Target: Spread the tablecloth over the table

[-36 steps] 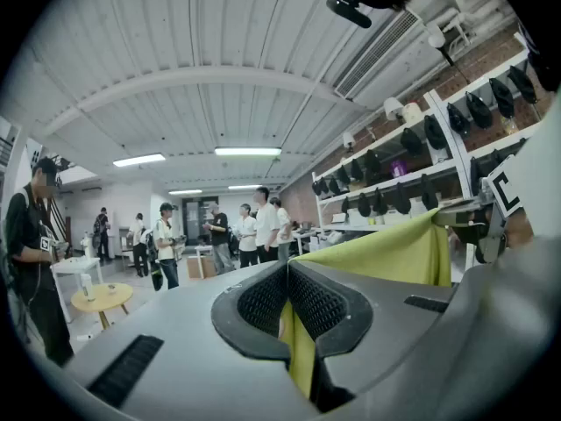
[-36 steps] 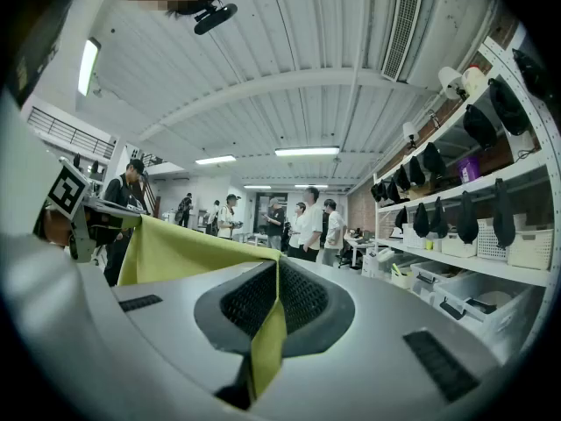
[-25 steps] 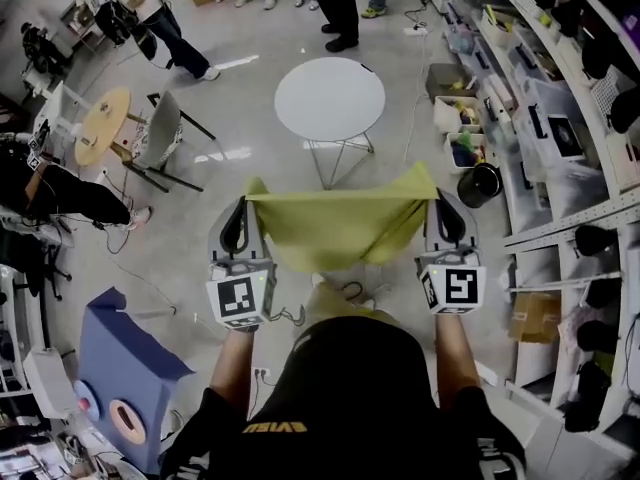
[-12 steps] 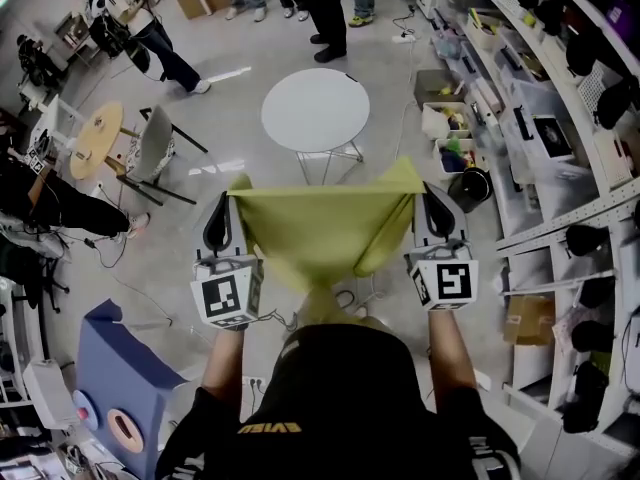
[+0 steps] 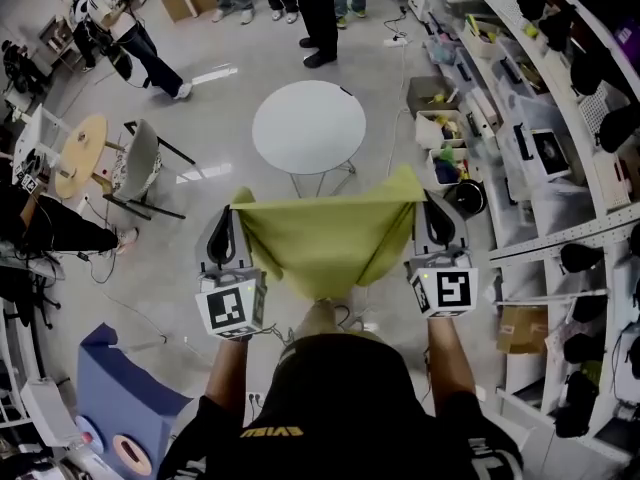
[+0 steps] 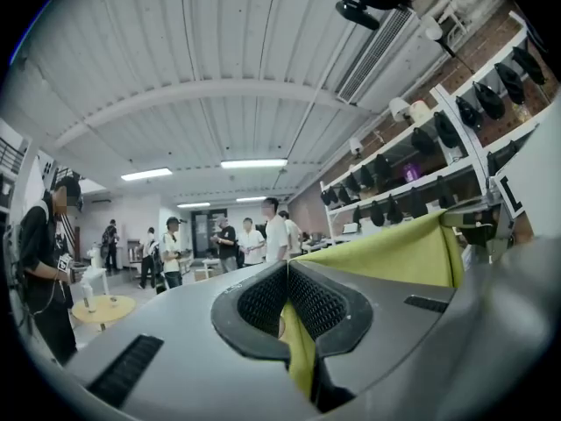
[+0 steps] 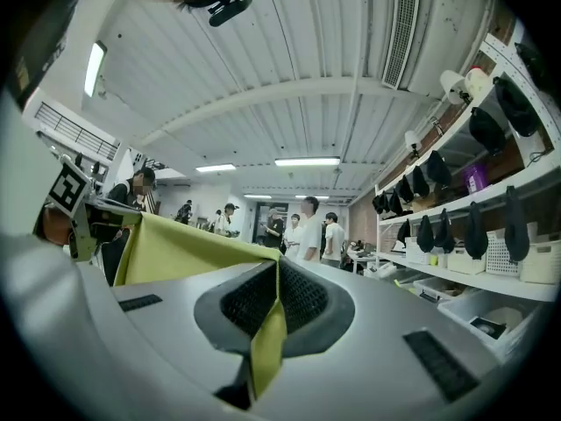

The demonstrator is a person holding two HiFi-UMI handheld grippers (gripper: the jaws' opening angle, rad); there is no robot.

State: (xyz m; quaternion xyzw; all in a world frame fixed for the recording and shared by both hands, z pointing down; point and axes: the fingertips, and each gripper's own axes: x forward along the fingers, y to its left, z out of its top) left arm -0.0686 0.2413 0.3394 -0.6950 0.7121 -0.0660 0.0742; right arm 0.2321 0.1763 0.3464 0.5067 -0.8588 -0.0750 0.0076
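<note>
A yellow-green tablecloth point(image 5: 325, 238) hangs stretched between my two grippers in the head view, sagging down toward the floor. My left gripper point(image 5: 238, 206) is shut on its left top corner; the cloth point(image 6: 302, 358) is pinched between the jaws in the left gripper view. My right gripper point(image 5: 418, 196) is shut on the right top corner, with the cloth point(image 7: 267, 340) clamped between its jaws. The round white table point(image 5: 308, 128) stands on thin legs just beyond the cloth, its top bare.
Shelving point(image 5: 545, 158) with bins and dark objects runs along the right. A chair point(image 5: 140, 163) and a round wooden table point(image 5: 78, 155) stand at the left, a blue box point(image 5: 120, 388) at lower left. Several people point(image 5: 315, 13) stand beyond the white table.
Both grippers have moved forward toward the white table with the cloth still stretched between them. The table now sits closer to the cloth's top edge.
</note>
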